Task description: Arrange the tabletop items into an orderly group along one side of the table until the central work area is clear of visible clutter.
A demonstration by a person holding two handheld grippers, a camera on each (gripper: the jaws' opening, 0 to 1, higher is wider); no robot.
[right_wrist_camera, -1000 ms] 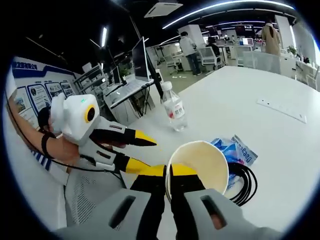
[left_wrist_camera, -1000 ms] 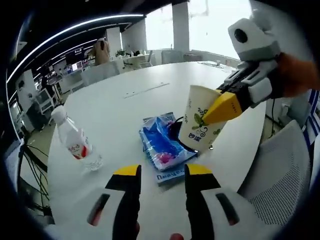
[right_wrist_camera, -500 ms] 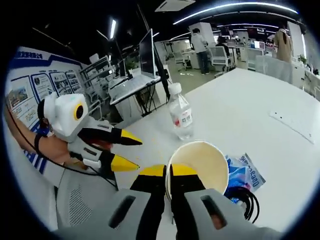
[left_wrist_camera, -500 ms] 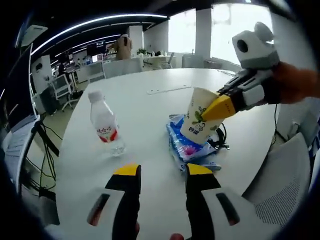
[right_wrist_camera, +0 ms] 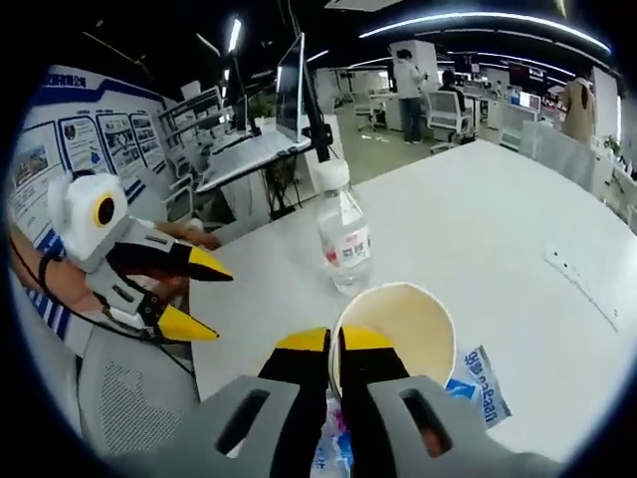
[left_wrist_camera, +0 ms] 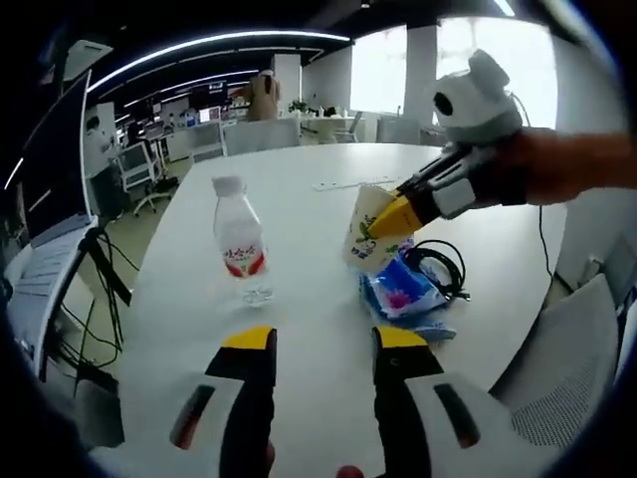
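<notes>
1. in the left gripper view a clear water bottle (left_wrist_camera: pixel 240 252) with a white cap and red label stands upright on the white surface (left_wrist_camera: pixel 299 339), left of centre and just above the left gripper (left_wrist_camera: pixel 318 344), whose yellow-tipped jaws stand apart with nothing between them
2. right of centre in that view lies a blue packet (left_wrist_camera: pixel 406 299), with a coil of black cable (left_wrist_camera: pixel 440 271) touching its right side; both sit near the surface's right edge
3. the right gripper (left_wrist_camera: pixel 386 216) comes in from the upper right, held by a hand (left_wrist_camera: pixel 567 171), and is clamped on the rim of a paper cup (left_wrist_camera: pixel 366 229) printed with green leaves; the cup is tilted, its base just over the packet's upper end
4. in the right gripper view the right gripper (right_wrist_camera: pixel 333 344) pinches the cup (right_wrist_camera: pixel 396 321) wall at lower centre, one jaw inside; the cup's pale inside looks empty
5. the bottle (right_wrist_camera: pixel 341 231) stands just above the cup's rim in the frame, and the packet (right_wrist_camera: pixel 478 375) peeks out at the cup's lower right
6. the left gripper (right_wrist_camera: pixel 194 294) shows at centre left, jaws apart, over a grey mesh chair (right_wrist_camera: pixel 129 408)
7. desks, monitors and standing people fill the office behind
</notes>
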